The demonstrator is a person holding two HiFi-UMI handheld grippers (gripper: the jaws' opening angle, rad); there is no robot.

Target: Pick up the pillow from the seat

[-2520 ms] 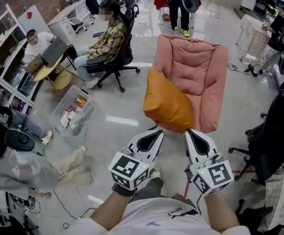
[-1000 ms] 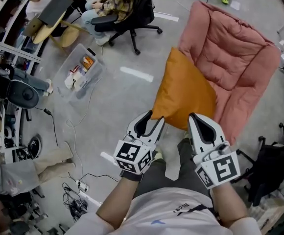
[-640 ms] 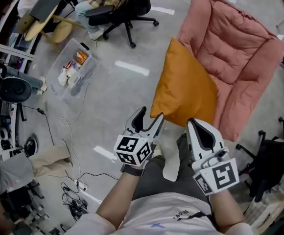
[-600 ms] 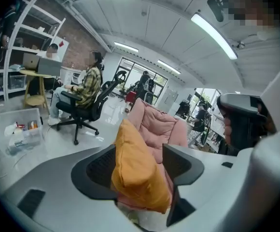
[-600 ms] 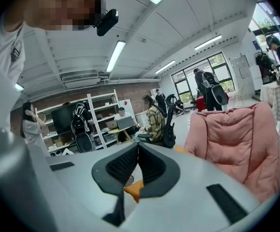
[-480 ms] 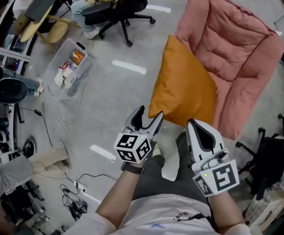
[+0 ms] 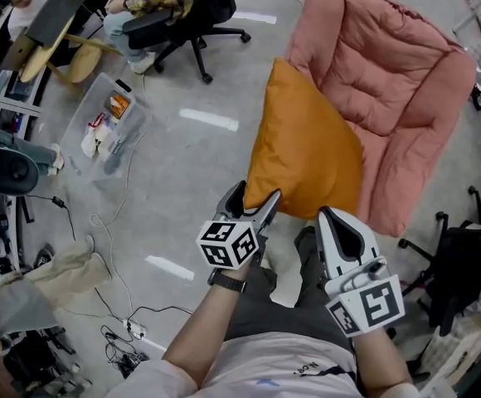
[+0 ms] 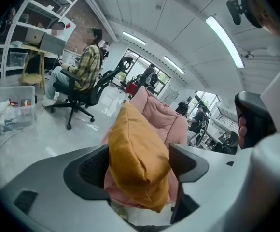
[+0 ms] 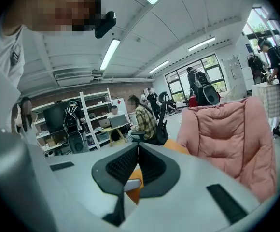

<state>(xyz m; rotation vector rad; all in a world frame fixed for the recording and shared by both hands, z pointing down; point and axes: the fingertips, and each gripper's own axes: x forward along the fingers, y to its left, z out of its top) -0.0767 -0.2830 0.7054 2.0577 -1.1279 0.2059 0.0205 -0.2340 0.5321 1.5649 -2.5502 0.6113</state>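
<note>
Grey floor (image 7: 182, 152) before pink chair (image 7: 390, 73): soft, likely light pillow (image 7: 307, 156) pinched at its edge by right claw (image 7: 327, 215); left claw (image 7: 255, 194) opening around a corner.

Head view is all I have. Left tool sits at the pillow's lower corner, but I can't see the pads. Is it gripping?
Observer: No. The left gripper view shows the left tool opening. The corner of the pillow sits between its jaws, and the pads don't appear to press it.
Operator: So what holds it? Right tool?
Observer: Yes. The right gripper view shows the right tool shut on the pillow's edge, with orange fabric pinched between its jaws.
</note>
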